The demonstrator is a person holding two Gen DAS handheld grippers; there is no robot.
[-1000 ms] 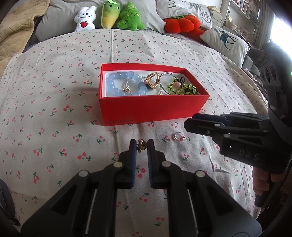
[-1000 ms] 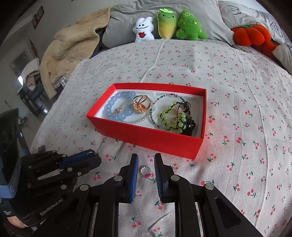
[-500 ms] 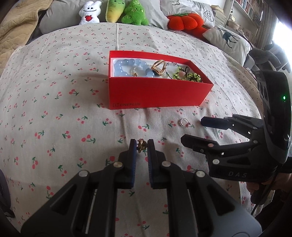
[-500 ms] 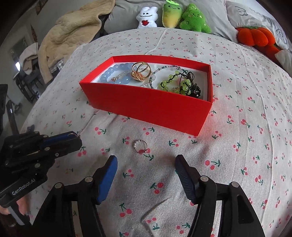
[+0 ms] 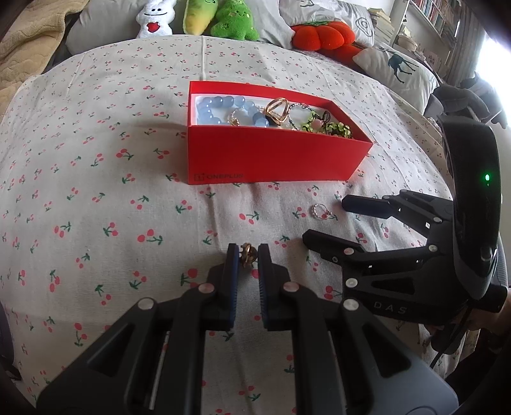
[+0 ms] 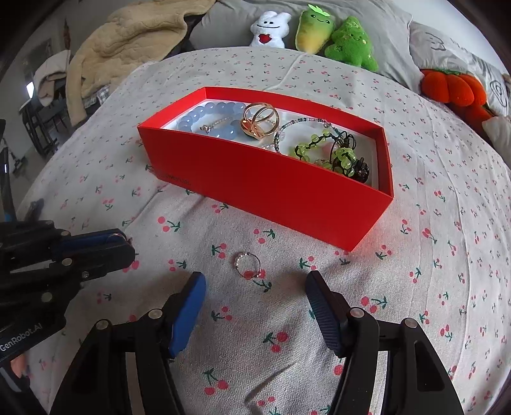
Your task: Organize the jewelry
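A red box point(image 5: 271, 159) sits on the cherry-print bedspread and holds a blue bead bracelet point(image 5: 220, 107), a gold ring point(image 5: 278, 110) and green bead jewelry point(image 5: 332, 127). The box also shows in the right wrist view point(image 6: 274, 191). My left gripper point(image 5: 248, 253) is shut on a small gold earring point(image 5: 247, 252), low over the bedspread in front of the box. My right gripper point(image 6: 252, 287) is open, its jaws wide apart just behind a small beaded ring point(image 6: 248, 265) that lies on the bedspread. The ring also shows in the left wrist view point(image 5: 320, 211).
Plush toys point(image 6: 319, 28) and grey pillows line the far edge of the bed. An orange plush point(image 5: 322, 36) lies at the back right. A beige blanket point(image 6: 127, 41) is heaped at the back left. The bedspread point(image 5: 95, 207) slopes away at the sides.
My right gripper has opened wide and let the beaded ring lie on the bedspread. Both grippers have drawn back and lower from the box. The left stays shut on the earring.
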